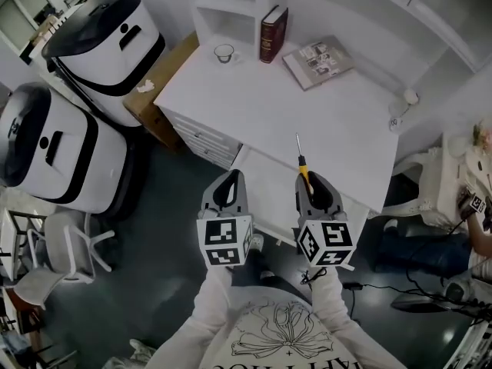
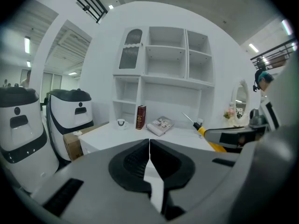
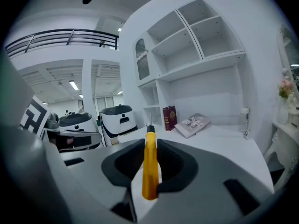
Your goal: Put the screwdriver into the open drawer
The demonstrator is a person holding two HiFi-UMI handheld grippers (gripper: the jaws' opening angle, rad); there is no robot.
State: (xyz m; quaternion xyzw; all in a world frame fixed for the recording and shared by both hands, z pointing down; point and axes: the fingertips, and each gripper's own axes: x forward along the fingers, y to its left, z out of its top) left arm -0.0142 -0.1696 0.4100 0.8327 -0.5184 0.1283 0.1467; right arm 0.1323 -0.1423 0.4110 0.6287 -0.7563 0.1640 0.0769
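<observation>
Right gripper point(image 1: 311, 181) is clamped on the screwdriver point(image 1: 301, 160). In the right gripper view the two pads pinch the yellow handle point(image 3: 150, 171) from both sides, with the butt end sticking out toward the camera. The black collar and bare metal shaft point away toward the far shelving. In the head view the handle lies over the open drawer point(image 1: 269, 198) and the shaft tip reaches over the near edge of the white desk point(image 1: 307, 106); the tool is not in the drawer. Left gripper point(image 1: 229, 178) hangs just left of the right one, level with it, also over the drawer's near part. Its jaws are pressed together with nothing between them, as the left gripper view shows point(image 2: 149, 143). The drawer is pulled out from the desk's near side and its white inside looks bare. On the desk top, far side: a dark red book point(image 1: 272, 34) standing upright, a magazine point(image 1: 318, 60) lying flat to its right, and a small glass cup point(image 1: 224, 52) to its left. A cardboard box point(image 1: 165, 83) sits against the desk's left end. Two white-and-black machines point(image 1: 104, 33) stand further left.
</observation>
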